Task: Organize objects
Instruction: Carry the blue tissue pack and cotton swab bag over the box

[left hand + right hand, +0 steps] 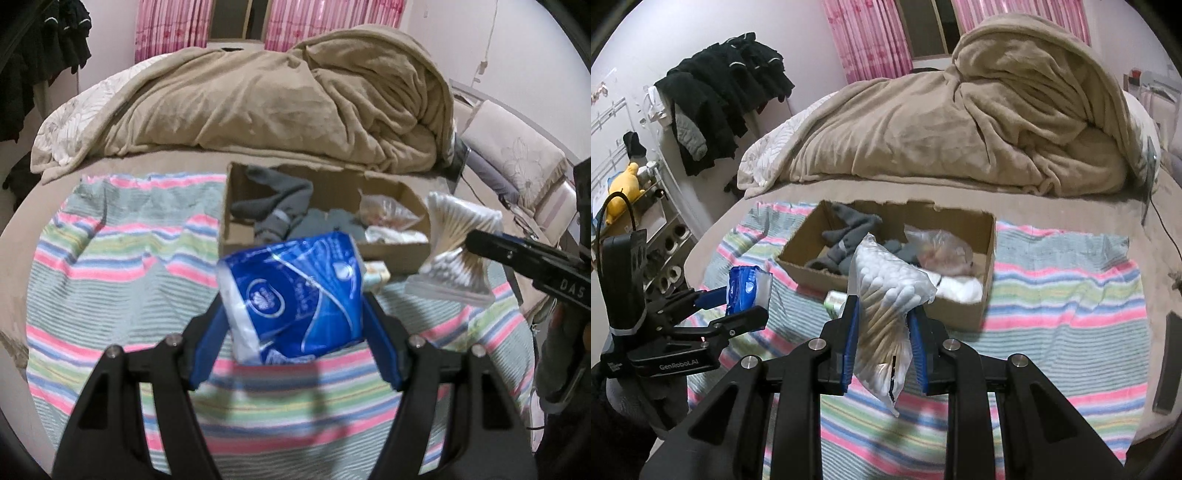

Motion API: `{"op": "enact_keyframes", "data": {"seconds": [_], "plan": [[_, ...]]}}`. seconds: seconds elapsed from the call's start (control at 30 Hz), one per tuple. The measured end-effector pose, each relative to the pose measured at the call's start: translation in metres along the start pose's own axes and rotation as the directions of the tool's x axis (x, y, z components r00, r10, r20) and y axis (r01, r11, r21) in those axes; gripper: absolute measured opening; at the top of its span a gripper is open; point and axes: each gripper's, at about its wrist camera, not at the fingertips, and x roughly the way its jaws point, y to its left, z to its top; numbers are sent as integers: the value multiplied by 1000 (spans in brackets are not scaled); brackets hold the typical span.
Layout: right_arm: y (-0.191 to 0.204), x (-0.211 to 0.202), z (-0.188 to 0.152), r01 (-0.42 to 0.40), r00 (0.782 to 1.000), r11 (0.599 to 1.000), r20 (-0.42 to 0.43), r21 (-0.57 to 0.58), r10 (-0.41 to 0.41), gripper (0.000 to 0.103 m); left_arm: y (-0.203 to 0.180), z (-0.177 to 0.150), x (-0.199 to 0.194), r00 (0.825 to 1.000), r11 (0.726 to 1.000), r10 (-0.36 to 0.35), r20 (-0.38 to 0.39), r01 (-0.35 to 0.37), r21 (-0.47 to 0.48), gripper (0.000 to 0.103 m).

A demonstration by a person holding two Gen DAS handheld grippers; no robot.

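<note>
Bedroom with pink curtains along the top of both views; a bed carries a heaped tan blanket (280,107) and, nearer, a striped towel (122,258) spread flat. On the towel, center of both frames, sits an open cardboard box (964,314) already holding gray socks (849,240) and a clear plastic bag (942,251).

Left gripper (295,328) has its fingers closed on a blue tissue pack (295,284), held above the towel just short of the box. Right gripper (882,347) is clamped on a bag of cotton swabs (886,291), pinched at the bundle's narrow middle, also in the air in front of the box.

Both loads look light and soft. The tissue pack should squash under pressure, so a hold across its broad middle seems best. The swab bag's film looks slippery and the sticks could bend, so gripping the bunched waist seems wise.

A small pale green item (835,300) lies on the towel beside the box's near wall.
</note>
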Motion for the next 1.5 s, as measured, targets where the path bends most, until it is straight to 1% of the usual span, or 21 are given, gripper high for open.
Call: {"op": "enact_keyframes", "data": {"seconds": [0.3, 0.5, 0.63, 0.8, 0.87, 0.97, 1.13, 1.27, 1.33, 1.4, 1.5], "plan": [[2, 5, 29, -5, 999, 1000, 40, -11, 5, 27, 11, 22, 2, 999, 1000, 7, 31, -7, 0, 70], [3, 22, 45, -21, 999, 1000, 47, -9, 21, 27, 16, 37, 11, 999, 1000, 8, 43, -8, 3, 70], [3, 42, 54, -41, 999, 999, 31, -9, 41, 27, 19, 44, 17, 999, 1000, 4, 50, -4, 0, 70], [-2, 71, 61, -83, 997, 996, -7, 18, 83, 27, 25, 50, 27, 999, 1000, 0, 42, 1, -15, 70], [-4, 79, 61, -100, 995, 994, -19, 35, 101, 27, 25, 53, 29, 999, 1000, -22, 49, 23, -18, 70], [-9, 90, 62, -110, 993, 992, -31, 54, 112, 27, 19, 58, 35, 998, 999, -35, 56, 35, 3, 70], [-18, 109, 62, -114, 991, 990, -61, 83, 119, 27, 14, 66, 52, 998, 999, -44, 36, 43, 14, 70], [-22, 124, 60, -98, 991, 992, -87, 83, 105, 27, 13, 66, 67, 999, 999, -47, 11, 46, 19, 70], [-23, 129, 59, -88, 992, 993, -86, 77, 95, 28, 13, 65, 73, 998, 998, -55, -6, 55, 16, 70], [-21, 132, 59, -63, 994, 996, -85, 56, 68, 30, 12, 64, 79, 998, 998, -54, -19, 54, 23, 71], [-17, 139, 60, -12, 996, 1000, -86, 8, 13, 36, 10, 62, 87, 998, 998, -47, -39, 48, 31, 71]]}}
